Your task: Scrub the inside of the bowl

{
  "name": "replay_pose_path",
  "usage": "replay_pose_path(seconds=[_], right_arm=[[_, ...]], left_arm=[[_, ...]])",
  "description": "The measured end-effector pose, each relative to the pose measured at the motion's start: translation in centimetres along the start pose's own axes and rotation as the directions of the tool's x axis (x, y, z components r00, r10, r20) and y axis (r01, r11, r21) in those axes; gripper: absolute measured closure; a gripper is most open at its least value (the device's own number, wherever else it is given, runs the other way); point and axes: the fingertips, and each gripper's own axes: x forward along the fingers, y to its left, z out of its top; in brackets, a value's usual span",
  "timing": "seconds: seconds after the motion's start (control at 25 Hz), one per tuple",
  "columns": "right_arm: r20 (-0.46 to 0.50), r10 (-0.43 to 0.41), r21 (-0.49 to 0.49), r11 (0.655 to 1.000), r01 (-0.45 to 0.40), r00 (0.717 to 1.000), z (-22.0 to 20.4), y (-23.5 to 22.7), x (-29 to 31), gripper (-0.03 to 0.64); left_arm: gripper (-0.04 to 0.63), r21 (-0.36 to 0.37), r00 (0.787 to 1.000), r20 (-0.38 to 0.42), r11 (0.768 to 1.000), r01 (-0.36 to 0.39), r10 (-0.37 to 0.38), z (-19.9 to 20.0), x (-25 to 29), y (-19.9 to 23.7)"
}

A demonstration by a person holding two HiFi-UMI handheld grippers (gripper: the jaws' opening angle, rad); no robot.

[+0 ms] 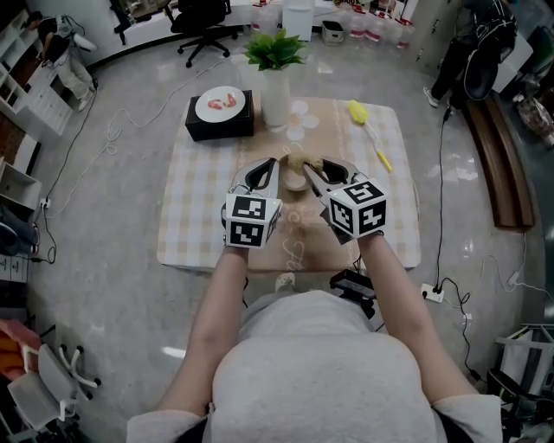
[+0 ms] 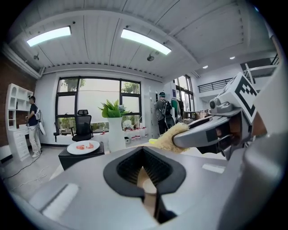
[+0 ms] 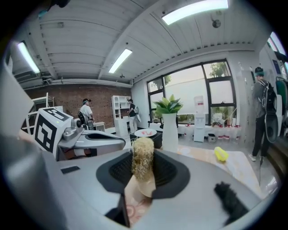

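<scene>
Place: an open office or lab room, used as a workspace.
Shell: brick wall [image 3: 67, 96], wide windows [image 2: 99, 96], strip lights [image 2: 144, 41].
Furniture: office chair [image 1: 203, 22], white shelves [image 2: 15, 112], low counter [image 1: 199, 208] with a checked cover.
Floor [image 1: 112, 285]: polished grey, loose cables [image 1: 112, 130], power strip [image 1: 431, 292].
People [image 2: 33, 128]: standing about.

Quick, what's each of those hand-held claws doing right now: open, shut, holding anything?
Left gripper: shut on the rim of the beige bowl.
Right gripper: shut on a yellowish fibrous scrubber.
</scene>
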Motion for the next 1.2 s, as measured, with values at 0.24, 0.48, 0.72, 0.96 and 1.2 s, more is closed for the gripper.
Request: replay_pose_path(seconds=[0.24, 0.48, 0.72, 0.96, 1.2], right_arm=[[0.029, -0.021, -0.039, 0.999, 0.022, 0.999, 0.1, 1.1, -1.5, 0.514], [0.059, -0.032, -0.025, 0.999, 0.034, 0.998, 0.5, 1.3, -2.7, 0.514], [0.077, -0.045, -0.018, 0.999, 0.047, 0.996, 0.6, 1.2, -4.3, 0.514], [0.095, -0.055, -0.015, 0.998, 0.057, 0.994, 0.8, 1.3, -5.2, 0.514], [0.094, -0.049, -0.028, 0.998, 0.052, 0.994, 1.2, 1.8, -5.8, 0.514]], left_arm=[[0.591, -0.019, 0.999, 0.033, 0.999, -0.028, 0.028, 0.4, -1.5, -0.9], [0.591, -0.015, 0.998, 0.064, 1.0, -0.017, 0.018, 1.6, -2.3, -2.0], [0.591, -0.038, 0.995, 0.094, 0.999, -0.006, 0.009, 2.7, -3.0, -3.0], [0.591, -0.021, 0.994, 0.11, 1.0, -0.001, 0.003, 3.4, -3.6, -3.6], [0.591, -0.008, 0.993, 0.12, 1.0, 0.004, -0.003, 3.9, -4.1, -4.3]])
